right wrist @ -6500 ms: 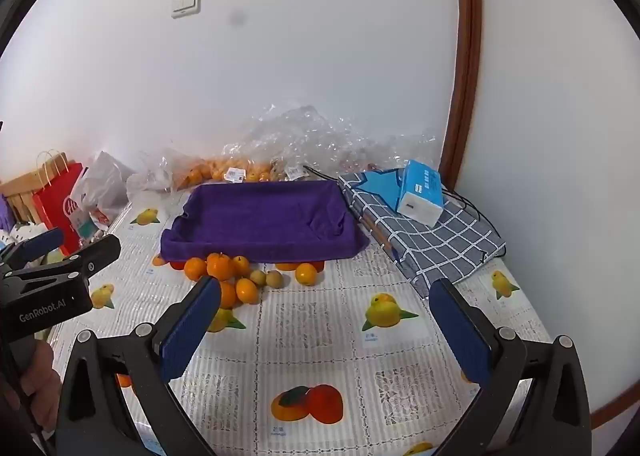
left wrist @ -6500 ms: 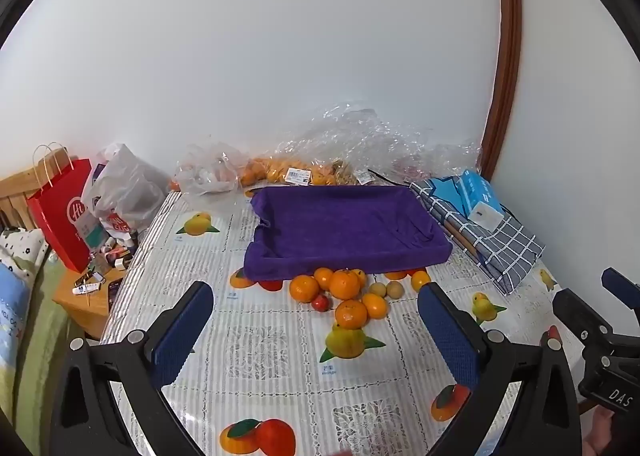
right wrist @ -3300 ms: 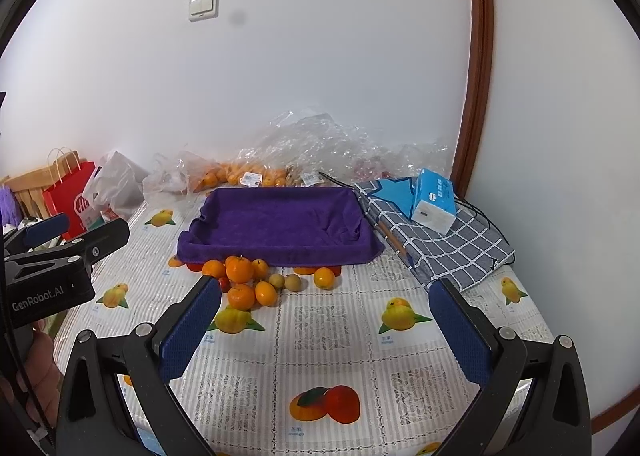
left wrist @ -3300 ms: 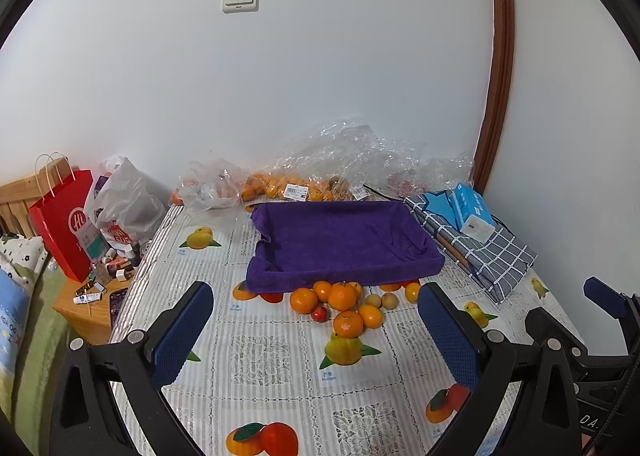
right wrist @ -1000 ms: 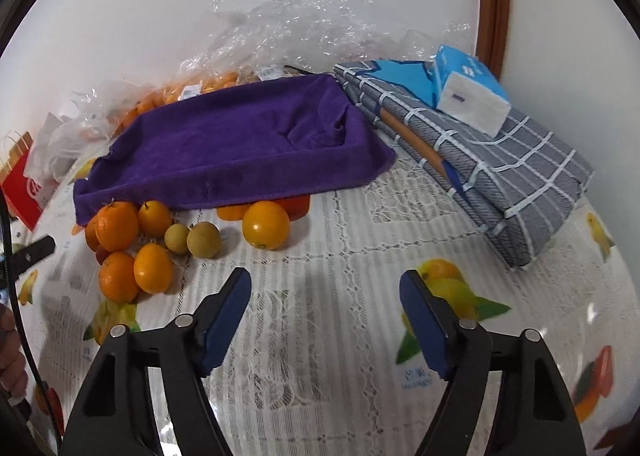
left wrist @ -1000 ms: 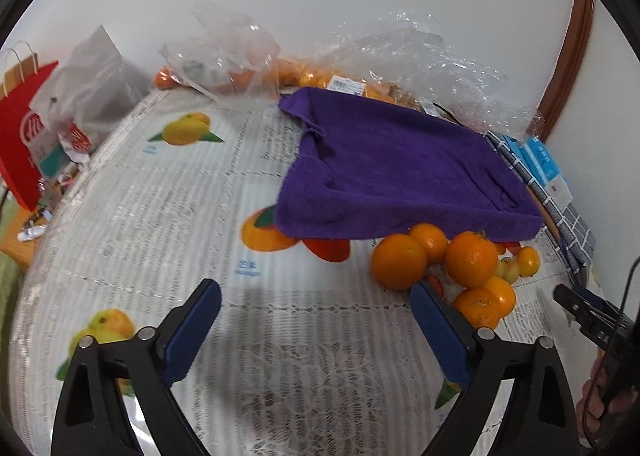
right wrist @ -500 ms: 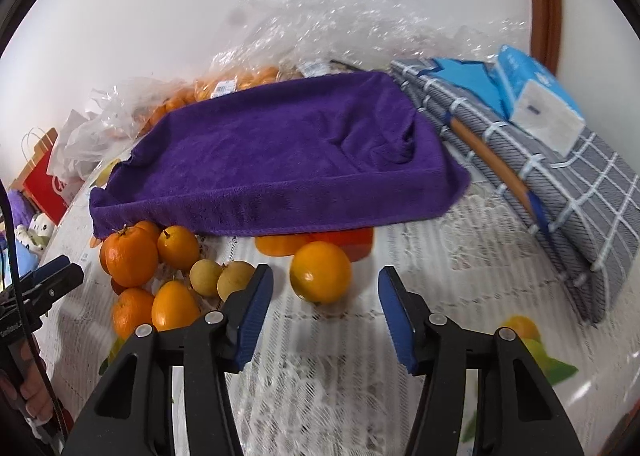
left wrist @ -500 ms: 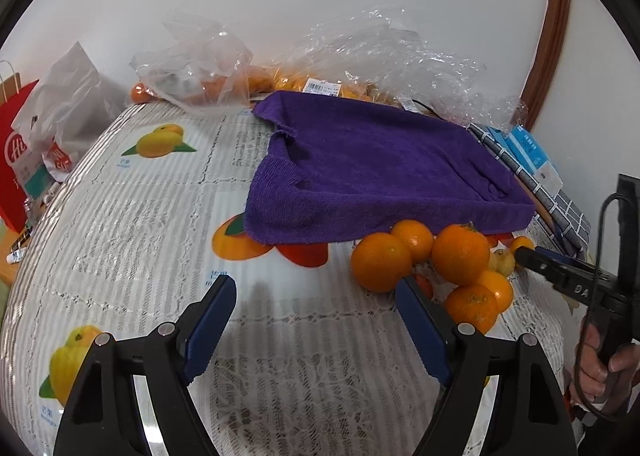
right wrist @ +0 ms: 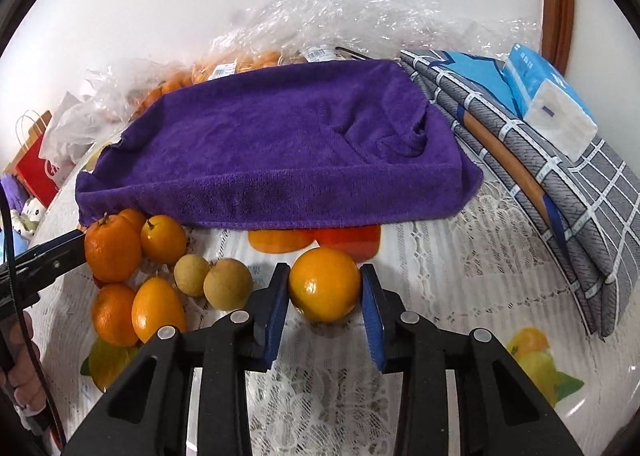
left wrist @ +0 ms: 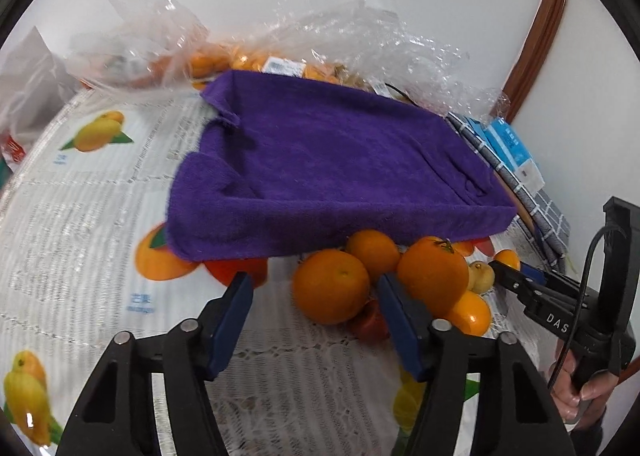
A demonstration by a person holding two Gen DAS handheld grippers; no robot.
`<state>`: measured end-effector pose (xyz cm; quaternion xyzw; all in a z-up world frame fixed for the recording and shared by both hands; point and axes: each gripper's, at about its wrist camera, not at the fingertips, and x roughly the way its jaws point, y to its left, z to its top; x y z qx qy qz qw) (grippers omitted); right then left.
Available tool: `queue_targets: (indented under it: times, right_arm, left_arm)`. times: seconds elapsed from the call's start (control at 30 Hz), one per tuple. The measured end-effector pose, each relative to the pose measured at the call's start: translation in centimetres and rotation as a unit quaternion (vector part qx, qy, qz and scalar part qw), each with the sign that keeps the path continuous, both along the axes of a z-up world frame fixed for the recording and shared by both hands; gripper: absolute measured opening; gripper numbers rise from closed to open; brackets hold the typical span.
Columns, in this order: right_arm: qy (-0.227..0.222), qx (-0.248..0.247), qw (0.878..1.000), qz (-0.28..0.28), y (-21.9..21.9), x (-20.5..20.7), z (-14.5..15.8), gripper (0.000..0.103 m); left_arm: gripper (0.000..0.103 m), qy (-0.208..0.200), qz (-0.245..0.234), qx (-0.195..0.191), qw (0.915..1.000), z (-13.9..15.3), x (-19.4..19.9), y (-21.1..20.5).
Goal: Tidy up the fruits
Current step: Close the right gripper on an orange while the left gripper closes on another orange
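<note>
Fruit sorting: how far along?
Nothing done: the purple-towel tray holds no fruit. In hand: right tongs bracket a lone orange, pads about touching; left tongs are open around a large orange. Left: the whole pile.
</note>
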<state>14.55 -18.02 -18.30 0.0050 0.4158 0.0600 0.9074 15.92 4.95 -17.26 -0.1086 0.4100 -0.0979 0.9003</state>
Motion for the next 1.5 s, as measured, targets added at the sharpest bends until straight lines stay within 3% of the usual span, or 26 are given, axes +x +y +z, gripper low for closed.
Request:
queue_targets:
  times: [0.07,0.2,0.43,0.93,1.13,1.5]
  right_arm:
    - [0.0,0.0,1.0,0.001,0.0,0.0,0.0,0.035]
    - [0.002,0.011,1.0,-0.003,-0.2,0.2,0.0,0.035]
    - [0.004,0.035,0.999,-0.001,-0.8,0.3,0.1,0.035]
    - [0.006,-0.018,1.0,-0.001,0.5,0.2,0.0,0.035]
    - [0.001,-0.004,1.0,-0.005,0.0,0.0,0.2,0.035]
    - [-0.042,0.023,0.999,-0.013,-1.0,-1.2,1.4,0.035]
  left_arm:
    - [0.059,0.006,-0.004,-0.008,0.9999,-0.2,0.3,-0.1]
    - [0.039,0.012,-0.013,-0.028,0.9994,-0.4,0.6,0.0]
    - [0.039,0.004,0.015,-0.034,0.9993,-0.2,-0.9,1.8]
    - [0.044,0.003,0.02,0.03,0.9993,-0.7,-0.7,0.7]
    - [0.039,-0.004,0.028,0.0,0.9996,-0.6,-0.9,1.6]
    - [0.039,-0.052,0.021,-0.001,0.9984,0.8,-2.4,1.1]
